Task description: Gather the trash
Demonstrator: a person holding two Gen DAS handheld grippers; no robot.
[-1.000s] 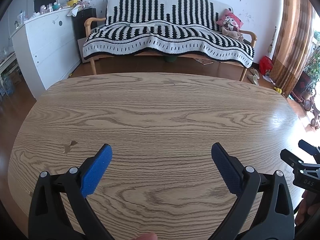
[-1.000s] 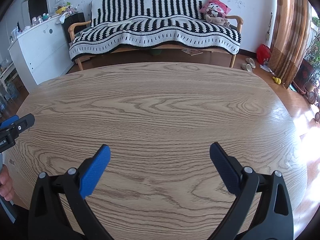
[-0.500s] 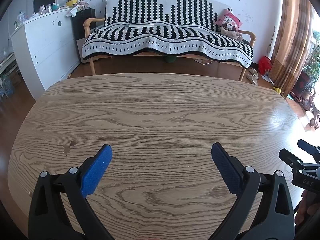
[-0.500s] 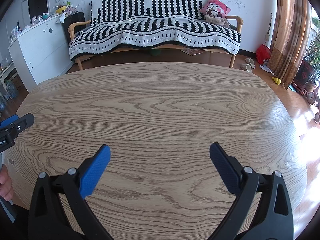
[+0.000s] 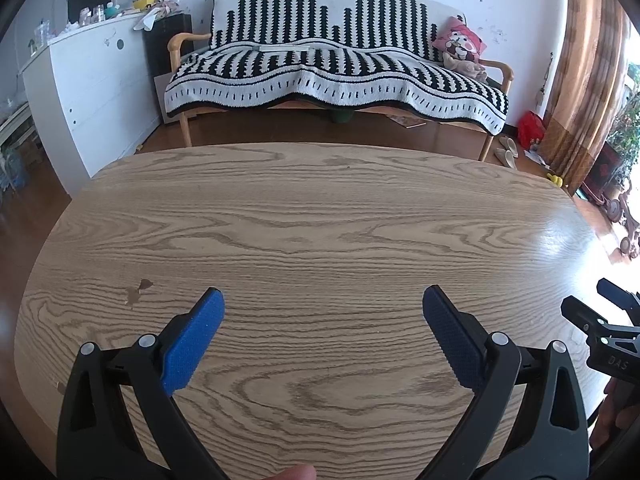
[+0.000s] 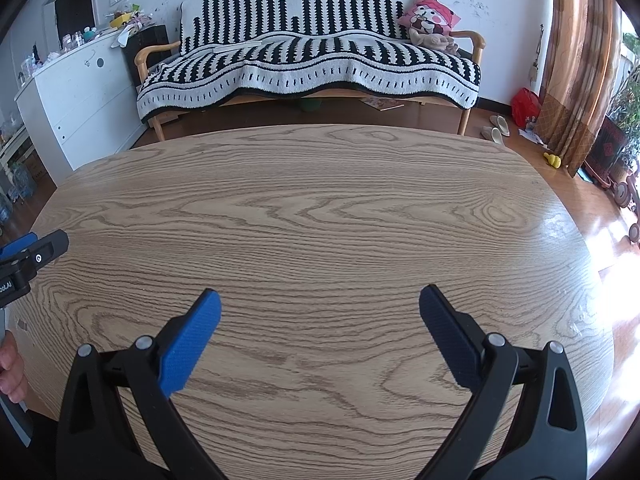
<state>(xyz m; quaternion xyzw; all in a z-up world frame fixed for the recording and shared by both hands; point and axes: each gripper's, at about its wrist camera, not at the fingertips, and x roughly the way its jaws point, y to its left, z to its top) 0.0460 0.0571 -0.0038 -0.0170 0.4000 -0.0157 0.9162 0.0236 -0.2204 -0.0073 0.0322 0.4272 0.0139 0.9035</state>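
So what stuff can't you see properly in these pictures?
- Near edge of the oval wooden table: cut off in both views, behind the left claw and the right claw.
- Small things on the white cabinet: too small and blurred to name, both views.
- Dark green thing under the striped-blanket sofa: mostly hidden by the sofa's shadow.
- Any trash: none can be made out on the table.
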